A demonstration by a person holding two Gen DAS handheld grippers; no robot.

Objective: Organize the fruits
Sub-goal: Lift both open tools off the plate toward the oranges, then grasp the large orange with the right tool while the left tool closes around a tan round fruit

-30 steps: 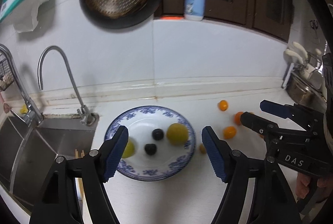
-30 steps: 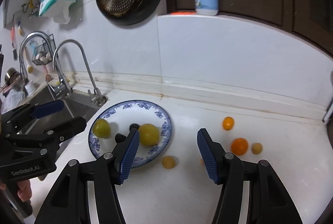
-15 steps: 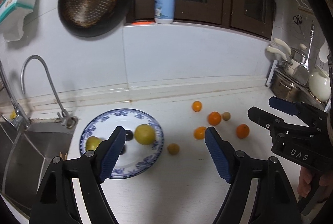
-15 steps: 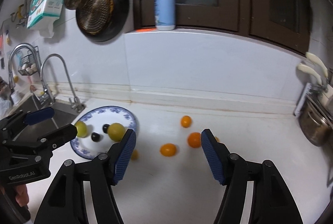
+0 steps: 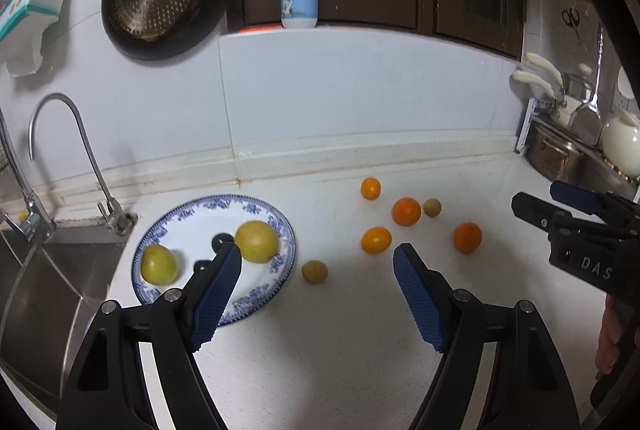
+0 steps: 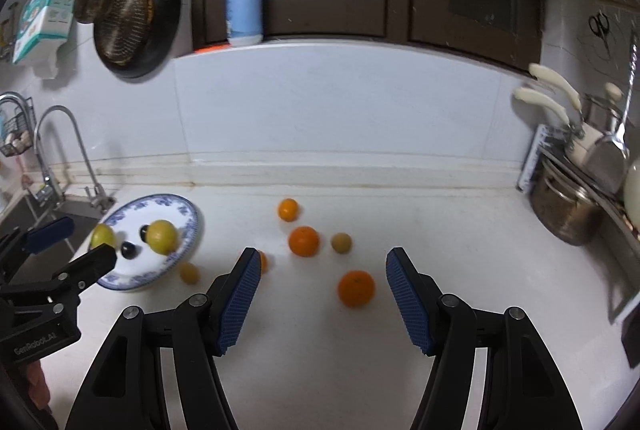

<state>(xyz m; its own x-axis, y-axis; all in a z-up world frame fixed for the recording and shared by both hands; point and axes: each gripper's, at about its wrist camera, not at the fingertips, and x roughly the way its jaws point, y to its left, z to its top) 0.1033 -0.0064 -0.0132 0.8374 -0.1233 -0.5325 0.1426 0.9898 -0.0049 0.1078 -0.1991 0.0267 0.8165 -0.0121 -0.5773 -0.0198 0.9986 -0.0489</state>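
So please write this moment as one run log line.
left gripper: open, empty | right gripper: open, empty | plate: four fruits | counter: six fruits loose

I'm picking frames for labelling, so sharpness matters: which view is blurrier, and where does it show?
Right wrist view is softer: the plate rim, the soap bottle and the knife handles smear. Left wrist view is crisp: the oranges have clean edges, with a soft shadow under the left claw. Both bend heavily at the edges.
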